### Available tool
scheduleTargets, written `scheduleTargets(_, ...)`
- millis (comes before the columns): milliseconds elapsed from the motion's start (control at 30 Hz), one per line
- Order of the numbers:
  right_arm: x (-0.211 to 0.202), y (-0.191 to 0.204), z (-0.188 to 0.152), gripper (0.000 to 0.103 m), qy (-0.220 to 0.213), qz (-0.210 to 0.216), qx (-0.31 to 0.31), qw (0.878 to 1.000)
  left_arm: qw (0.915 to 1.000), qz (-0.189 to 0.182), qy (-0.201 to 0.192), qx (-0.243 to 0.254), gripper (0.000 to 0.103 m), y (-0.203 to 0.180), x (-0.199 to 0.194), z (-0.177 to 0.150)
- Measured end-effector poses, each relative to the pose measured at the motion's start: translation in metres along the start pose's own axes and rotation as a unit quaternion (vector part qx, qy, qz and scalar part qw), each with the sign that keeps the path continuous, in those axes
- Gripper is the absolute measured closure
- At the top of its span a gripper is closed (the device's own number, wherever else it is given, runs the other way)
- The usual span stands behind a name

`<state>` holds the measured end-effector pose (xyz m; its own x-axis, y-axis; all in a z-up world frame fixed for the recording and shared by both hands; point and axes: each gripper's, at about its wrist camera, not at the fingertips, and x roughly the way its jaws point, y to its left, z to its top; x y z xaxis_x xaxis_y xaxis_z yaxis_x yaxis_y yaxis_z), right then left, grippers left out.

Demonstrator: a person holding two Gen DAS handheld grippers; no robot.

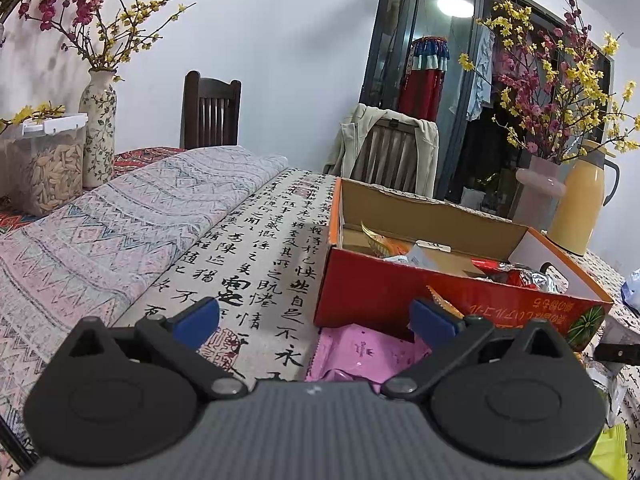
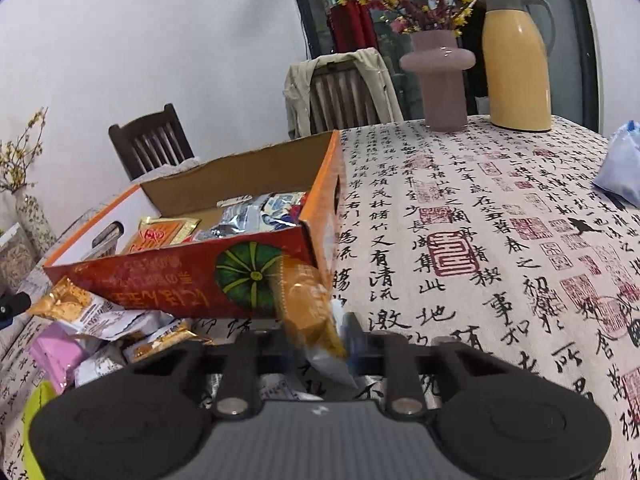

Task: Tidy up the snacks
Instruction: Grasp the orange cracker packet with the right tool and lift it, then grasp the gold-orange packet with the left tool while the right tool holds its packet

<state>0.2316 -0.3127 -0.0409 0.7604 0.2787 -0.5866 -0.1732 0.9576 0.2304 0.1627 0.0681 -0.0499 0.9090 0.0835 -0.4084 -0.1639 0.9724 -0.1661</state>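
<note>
Gripping a crinkly orange foil snack packet (image 2: pixel 310 312) by its lower end, my right gripper (image 2: pixel 320 350), clamped shut just before the open orange cardboard box (image 2: pixel 256 280), risks letting it slip loose; my left gripper (image 1: pixel 316 316) idles spread, empty.

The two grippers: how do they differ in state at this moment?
The left gripper is open, its blue fingers wide apart; the right gripper is shut. The left gripper holds nothing, with a pink packet lying on the table below it; the right gripper grips an orange snack packet, which sticks up in front of the box. Both point toward this orange box of snacks.
</note>
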Motion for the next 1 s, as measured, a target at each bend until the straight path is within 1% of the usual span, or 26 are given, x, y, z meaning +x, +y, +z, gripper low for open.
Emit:
scheduleTargets(67,-0.01,0.002,-0.003,0.082,-0.027,-0.006,-0.001,1.0,1.0,0.0,0.0,0.0,0.0,0.0,0.0,0.0)
scheduleTargets(100,-0.016,0.004,-0.004,0.085,-0.042,-0.01,-0.004,0.999,1.0,0.0,0.0,0.0,0.0,0.0,0.0,0.0)
scheduleTargets(233,-0.04,0.019,-0.015,0.084,-0.105,-0.026,-0.018,0.994,1.0,0.0,0.0,0.0,0.0,0.0,0.0,0.0)
scheduleTargets(367,-0.049,0.035,-0.025,0.084,-0.139,-0.018,-0.032,0.99,1.0,0.0,0.0,0.0,0.0,0.0,0.0,0.0)
scheduleTargets(433,-0.048,0.041,-0.027,0.084,-0.145,-0.012,-0.037,0.989,1.0,0.0,0.0,0.0,0.0,0.0,0.0,0.0)
scheduleTargets(567,-0.037,0.041,-0.031,0.084,-0.133,-0.013,-0.031,0.991,1.0,0.0,0.0,0.0,0.0,0.0,0.0,0.0)
scheduleTargets(800,-0.035,0.042,-0.032,0.084,-0.132,-0.011,-0.033,0.991,1.0,0.005,0.002,0.004,0.0,0.0,0.0,0.0)
scheduleTargets(867,-0.034,0.042,-0.033,0.084,-0.131,-0.01,-0.031,0.991,0.9998,0.01,0.008,0.014,0.0,-0.003,0.001,0.001)
scheduleTargets(1000,-0.034,0.041,-0.032,0.084,-0.131,-0.008,-0.029,0.991,0.9984,0.004,0.018,0.054,0.0,-0.015,-0.007,0.0)
